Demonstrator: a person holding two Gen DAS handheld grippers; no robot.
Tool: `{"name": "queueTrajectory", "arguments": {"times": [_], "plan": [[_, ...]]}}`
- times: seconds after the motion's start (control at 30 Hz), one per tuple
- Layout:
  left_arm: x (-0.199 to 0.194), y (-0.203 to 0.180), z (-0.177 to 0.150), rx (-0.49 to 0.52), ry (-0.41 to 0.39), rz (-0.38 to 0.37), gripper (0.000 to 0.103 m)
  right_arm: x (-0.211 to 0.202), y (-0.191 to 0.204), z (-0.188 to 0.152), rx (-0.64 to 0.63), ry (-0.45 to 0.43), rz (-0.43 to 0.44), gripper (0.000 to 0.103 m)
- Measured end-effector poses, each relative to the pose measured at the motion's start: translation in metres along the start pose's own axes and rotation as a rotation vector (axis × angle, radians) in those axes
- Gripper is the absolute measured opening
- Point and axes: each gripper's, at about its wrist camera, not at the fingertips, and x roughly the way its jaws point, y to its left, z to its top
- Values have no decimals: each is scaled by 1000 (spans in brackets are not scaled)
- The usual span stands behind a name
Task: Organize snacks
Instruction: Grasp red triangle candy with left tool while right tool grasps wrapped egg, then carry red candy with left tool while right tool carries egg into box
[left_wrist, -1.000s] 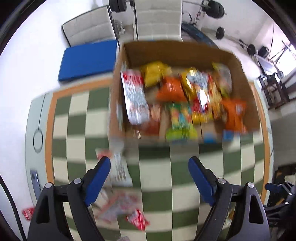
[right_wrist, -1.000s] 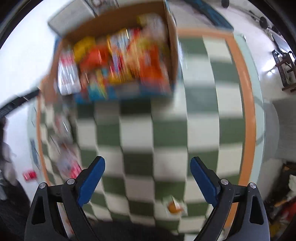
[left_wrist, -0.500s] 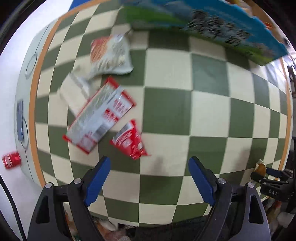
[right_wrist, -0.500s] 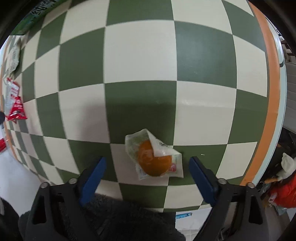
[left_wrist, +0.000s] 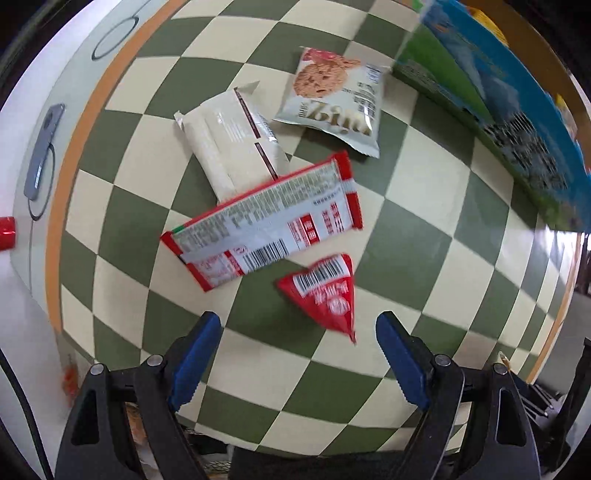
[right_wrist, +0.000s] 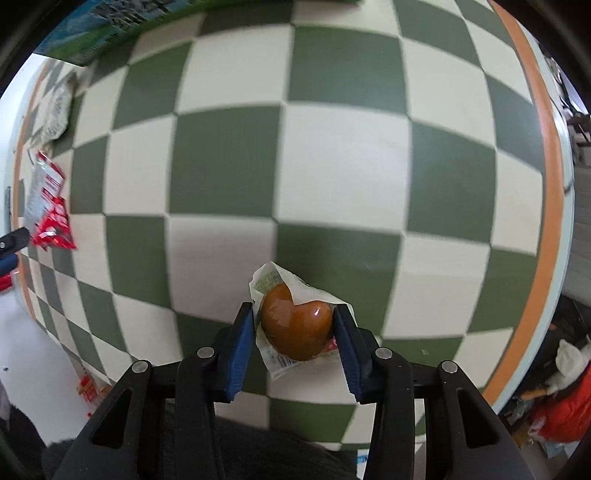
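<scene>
Our right hand-held gripper (right_wrist: 294, 325) is closing around a glossy brown snack in clear wrap (right_wrist: 295, 325); our left hand-held gripper (left_wrist: 299, 354) stays spread above a red triangular packet (left_wrist: 325, 295).

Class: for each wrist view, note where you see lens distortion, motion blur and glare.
Left wrist view: fisheye bulges the checked cloth; the red triangular packet and box side are smeared. Right wrist view: same bulge; a glare spot on the glossy brown snack between the closing right gripper; left-edge packets blurred.
</scene>
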Motion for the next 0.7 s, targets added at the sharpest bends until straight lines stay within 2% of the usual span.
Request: {"name": "queueTrajectory", "arguments": {"times": [0.27,0.3,0.33,0.37,0.53,0.6,0.7], "plan": [[40,0,13,-18,119,-30,86,2,13,15,-18,7,33,46],[43,0,13,-24,117,-33,81,2,15,15,-23,7,31,46],[45,1,11,-28,110,-32,69,2,18,16,-28,8,31,46],[46,1,10,-29,111,-46,42,1,20,16,-31,10,30,46],[39,-2,2,-16,71,-34,36,2,29,14,-40,8,32,45],[31,-5,-3,-18,56,-44,35,-3,41,34,-43,7,35,45],[5,-12,3,-1,30,-63,35,-14,37,39,-41,-2,50,45]]}}
